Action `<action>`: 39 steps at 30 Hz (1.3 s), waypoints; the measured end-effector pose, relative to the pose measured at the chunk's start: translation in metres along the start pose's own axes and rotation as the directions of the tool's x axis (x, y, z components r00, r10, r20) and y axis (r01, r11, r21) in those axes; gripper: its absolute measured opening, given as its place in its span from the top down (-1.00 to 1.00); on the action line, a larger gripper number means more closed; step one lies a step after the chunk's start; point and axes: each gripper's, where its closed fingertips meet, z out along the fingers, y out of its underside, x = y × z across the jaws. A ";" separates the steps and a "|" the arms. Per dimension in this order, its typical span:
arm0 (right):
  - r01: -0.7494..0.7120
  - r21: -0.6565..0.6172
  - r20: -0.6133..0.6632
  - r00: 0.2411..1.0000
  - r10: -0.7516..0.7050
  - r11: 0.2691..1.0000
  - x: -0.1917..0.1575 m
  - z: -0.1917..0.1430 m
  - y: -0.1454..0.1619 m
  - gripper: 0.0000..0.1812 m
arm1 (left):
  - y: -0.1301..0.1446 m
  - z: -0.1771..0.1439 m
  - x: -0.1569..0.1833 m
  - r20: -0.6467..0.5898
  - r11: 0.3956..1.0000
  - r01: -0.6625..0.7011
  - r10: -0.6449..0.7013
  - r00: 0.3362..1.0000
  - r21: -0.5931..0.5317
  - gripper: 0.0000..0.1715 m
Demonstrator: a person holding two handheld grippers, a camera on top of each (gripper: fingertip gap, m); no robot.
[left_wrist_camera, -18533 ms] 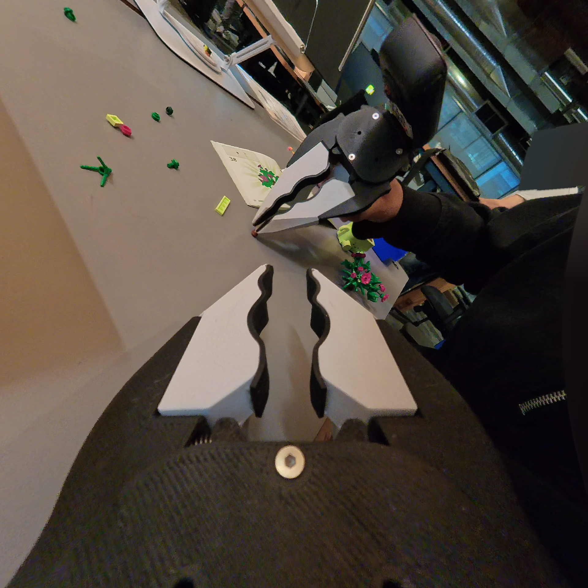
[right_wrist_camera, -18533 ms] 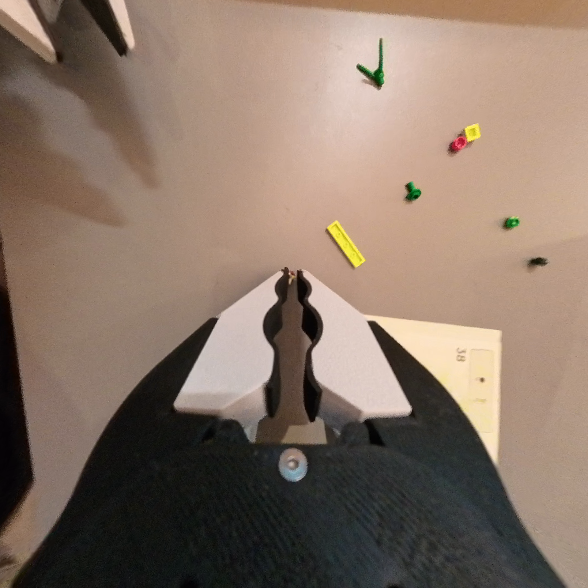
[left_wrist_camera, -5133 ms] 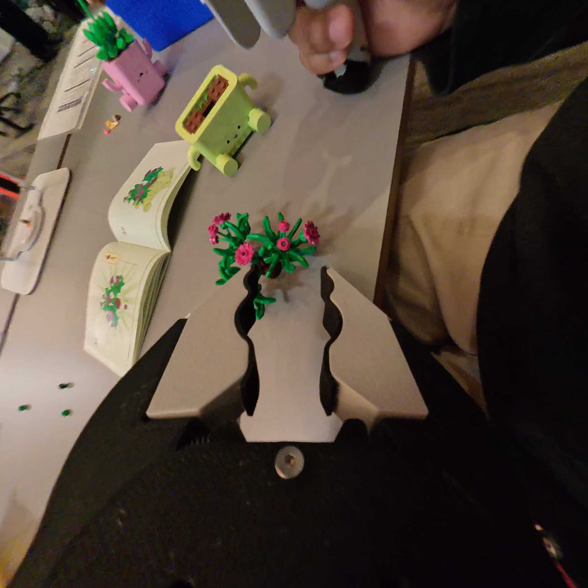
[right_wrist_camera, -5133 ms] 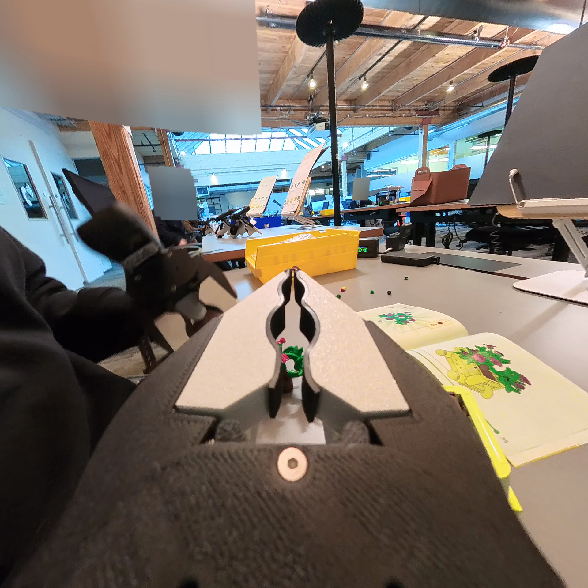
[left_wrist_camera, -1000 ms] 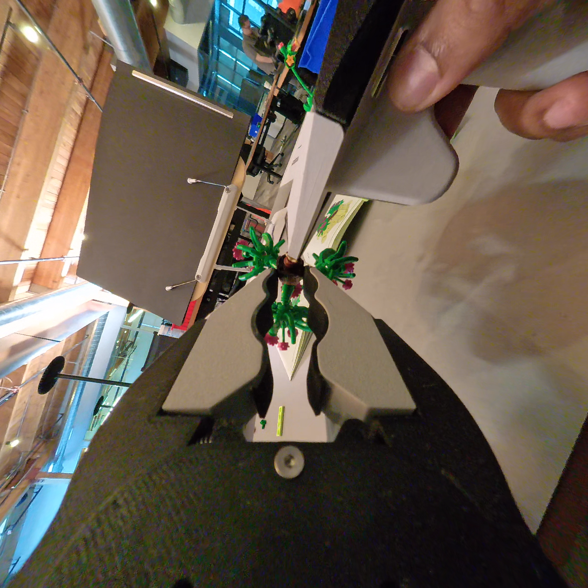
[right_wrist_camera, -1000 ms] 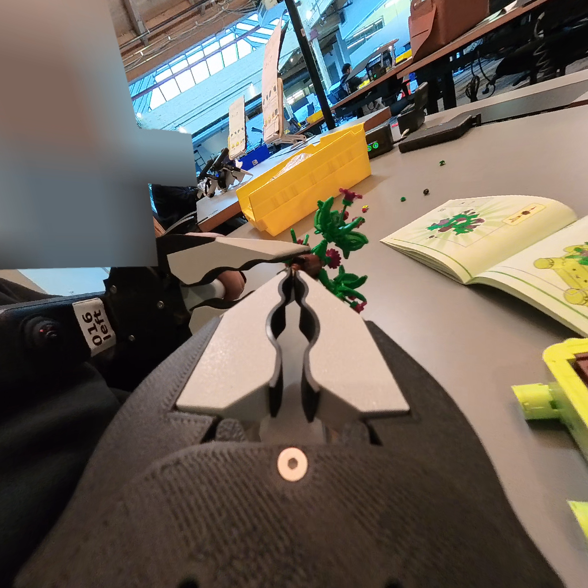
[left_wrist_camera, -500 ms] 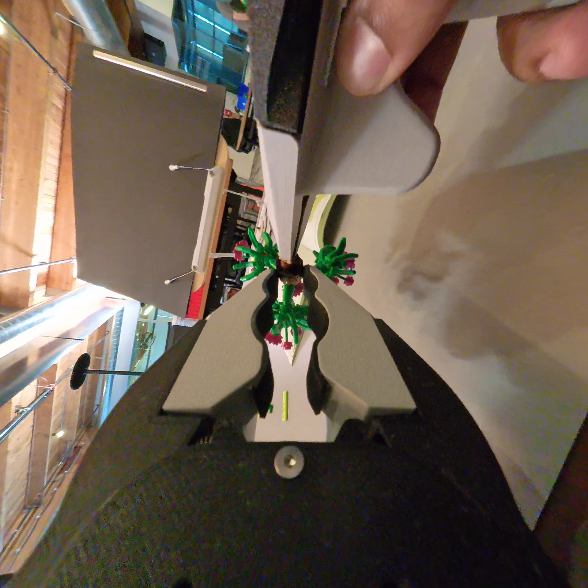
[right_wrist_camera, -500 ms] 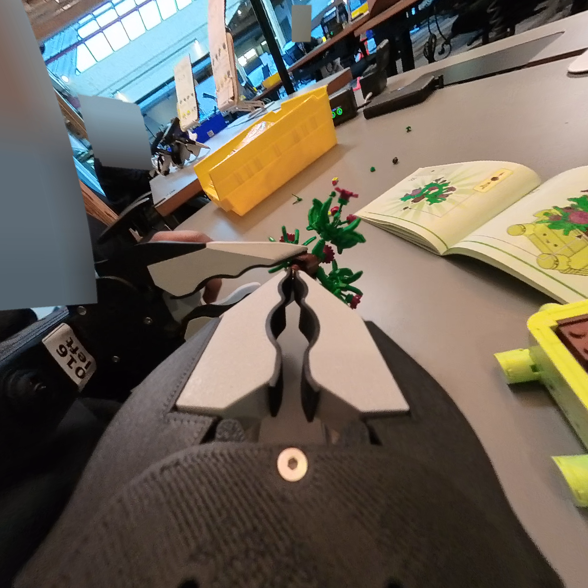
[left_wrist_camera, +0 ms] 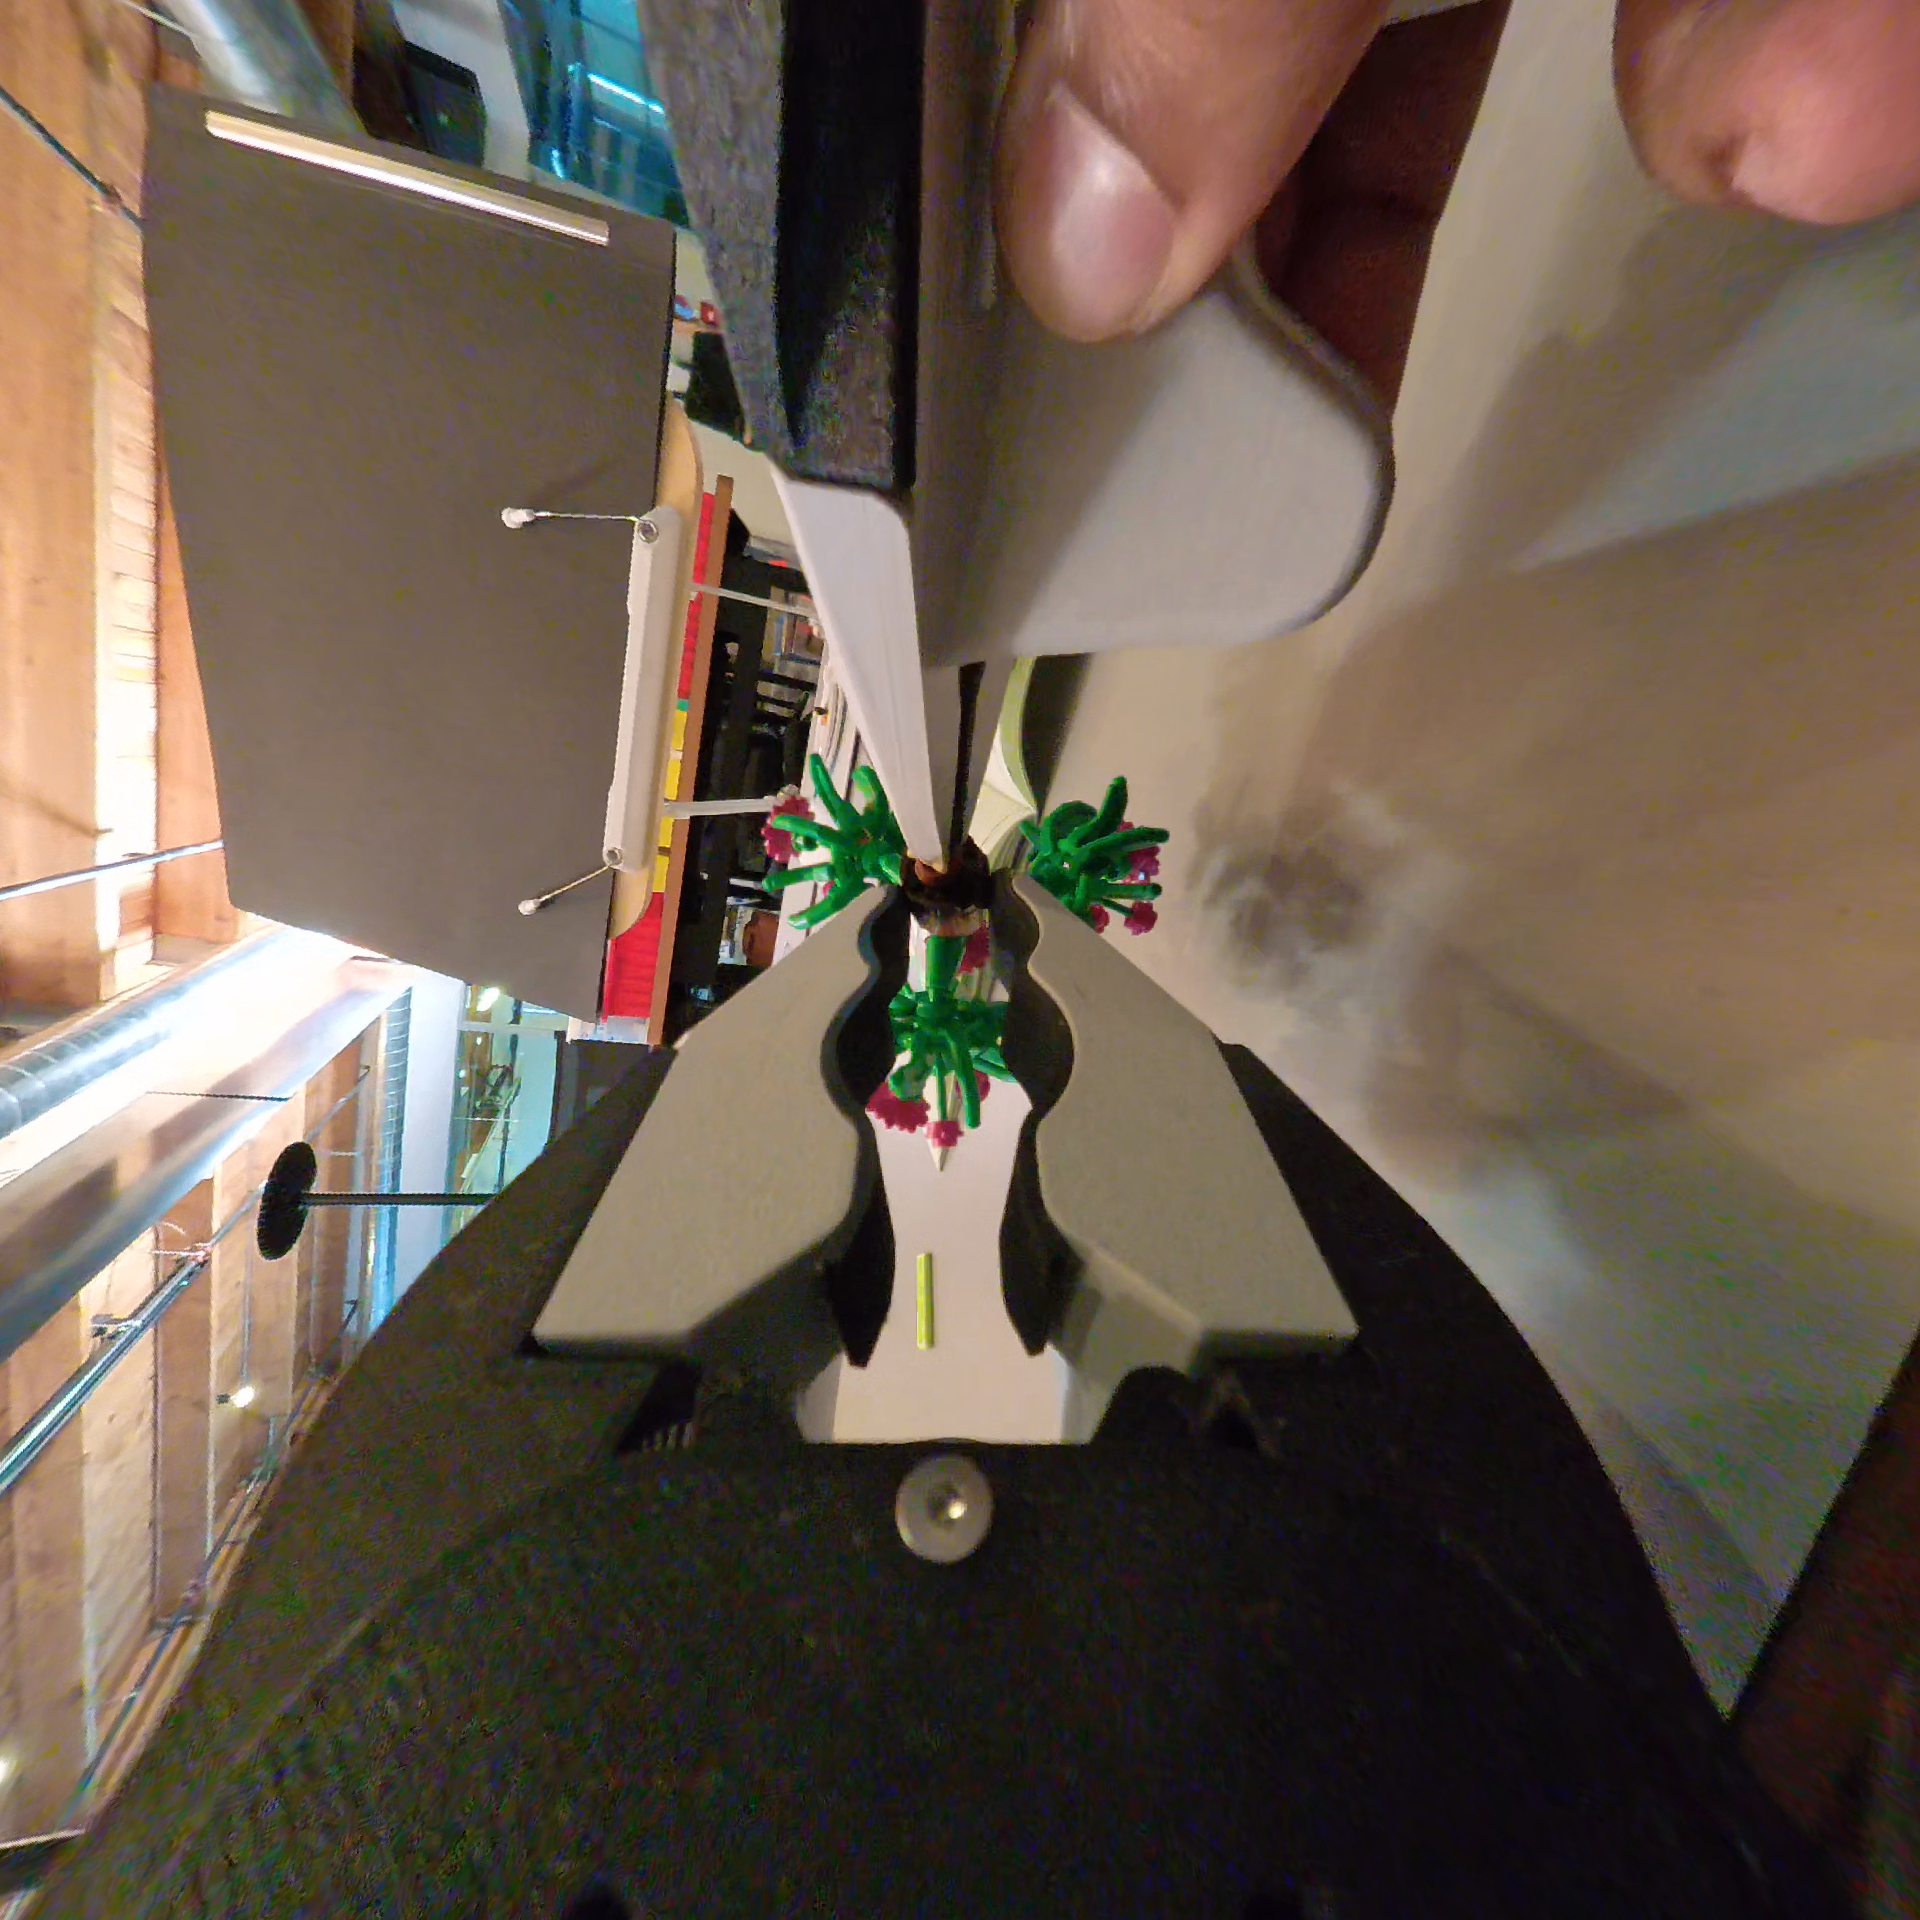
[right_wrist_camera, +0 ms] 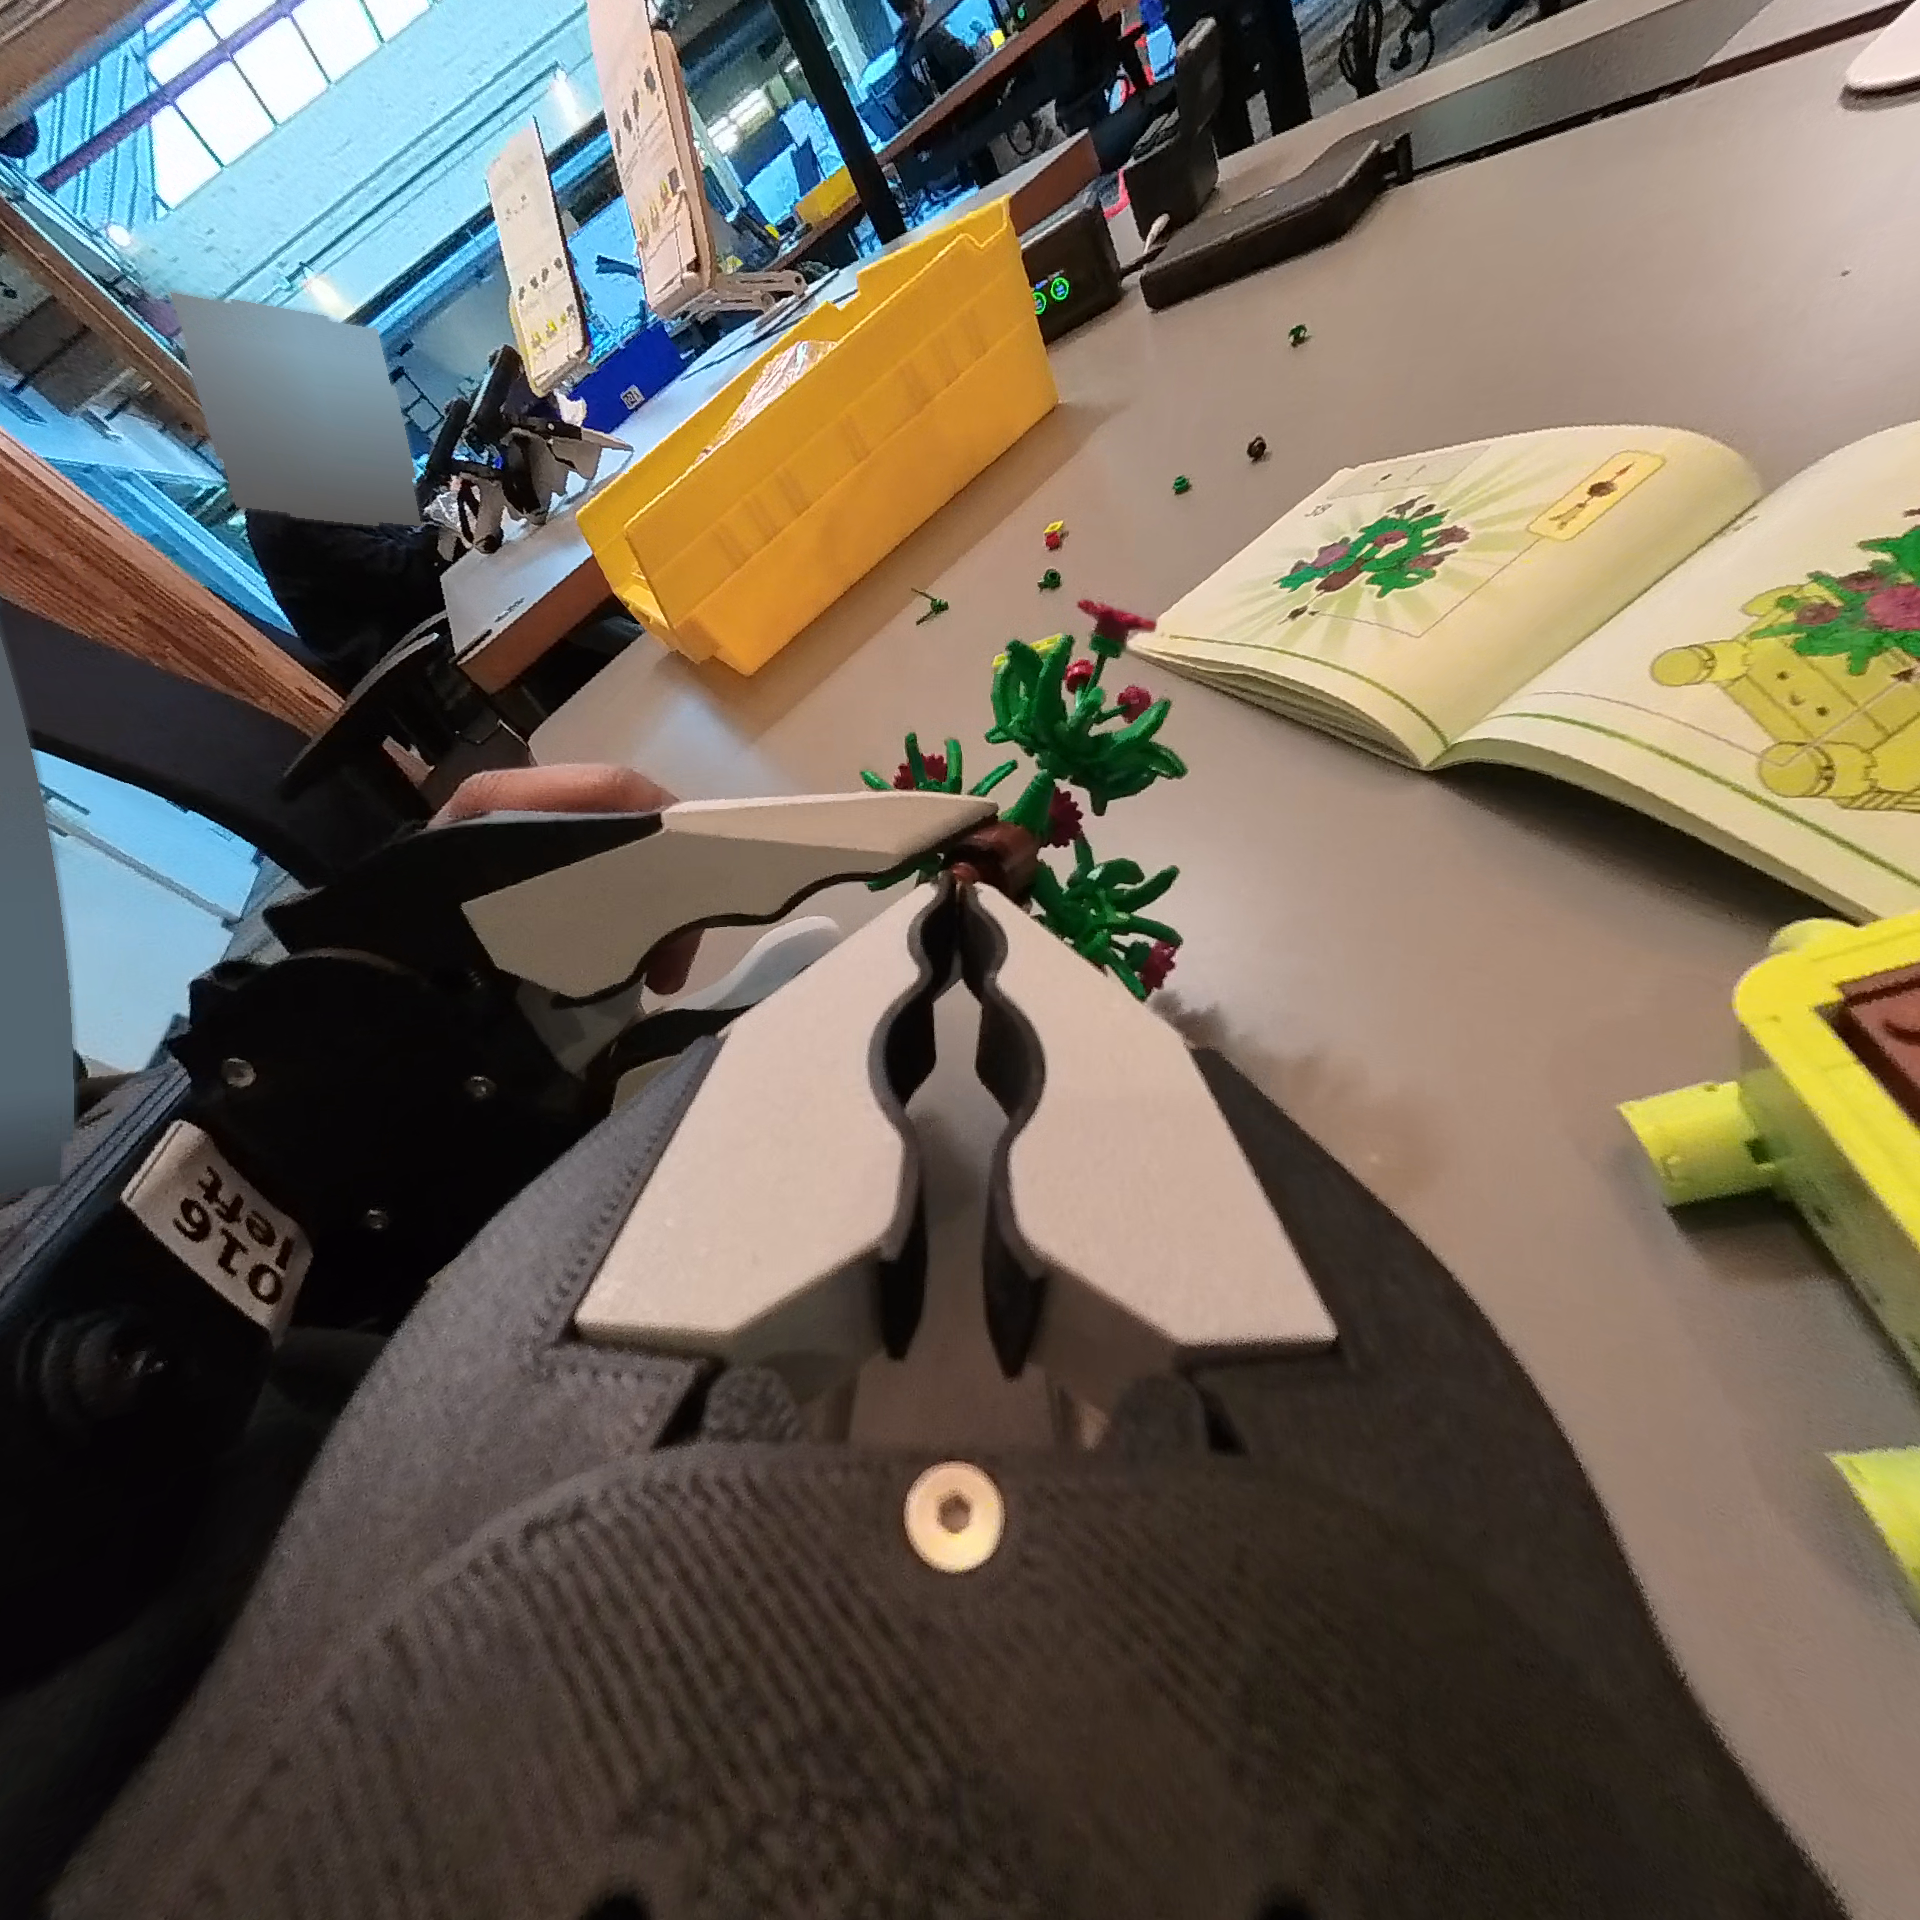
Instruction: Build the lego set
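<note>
The flower sprig [right_wrist_camera: 1049, 800] hangs above the counter [right_wrist_camera: 1455, 935], pinched at its brown hub by the left gripper [left_wrist_camera: 943, 891], whose fingers are clamped on it from both sides. Its stems fan outward from that hub, so it seems to have no single long axis. The right gripper [right_wrist_camera: 958, 878] meets the hub roughly at a right angle, fingers pressed together on what is probably a tiny piece, too small to make out. The lime planter [right_wrist_camera: 1849, 1101] waits to the right.
</note>
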 end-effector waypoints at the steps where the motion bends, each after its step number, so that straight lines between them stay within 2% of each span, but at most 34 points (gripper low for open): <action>1: -0.007 -0.003 0.000 1.000 0.007 1.000 0.000 0.001 0.000 1.00 | 0.000 0.000 0.000 0.001 1.000 -0.007 0.007 1.000 -0.003 0.88; 10: -0.034 -0.017 -0.006 0.999 0.034 0.999 0.004 0.004 0.002 1.00 | 0.003 0.003 0.003 -0.006 1.000 -0.015 0.015 1.000 -0.010 0.88; 16: 0.084 0.044 -0.033 0.996 -0.083 0.995 0.000 -0.003 -0.010 0.97 | -0.002 -0.002 -0.012 0.000 0.997 0.064 -0.064 0.998 0.031 0.85; 25: 0.161 0.104 0.022 0.986 -0.164 0.981 -0.016 -0.012 -0.021 0.99 | -0.005 -0.007 -0.016 0.022 0.997 0.060 -0.061 0.998 0.054 0.85; 28: 0.208 0.147 0.009 0.977 -0.212 0.967 -0.010 -0.024 -0.030 1.00 | 0.001 -0.005 -0.018 0.015 0.997 0.071 -0.072 0.997 0.043 0.85; 32: 0.190 0.111 -0.012 0.982 -0.189 0.976 0.009 -0.037 -0.034 0.93 | 0.014 -0.002 -0.021 0.005 0.995 0.096 -0.096 0.995 0.014 0.85; 36: 0.260 0.079 -0.126 0.960 -0.249 0.962 0.028 -0.063 -0.038 0.91 | 0.018 -0.002 -0.025 0.000 0.992 0.130 -0.130 0.992 0.003 0.85; 39: 0.256 -0.012 -0.137 0.957 -0.256 0.966 0.035 -0.067 -0.020 0.89 | 0.019 -0.002 -0.024 -0.026 0.987 0.163 -0.163 0.986 -0.001 0.85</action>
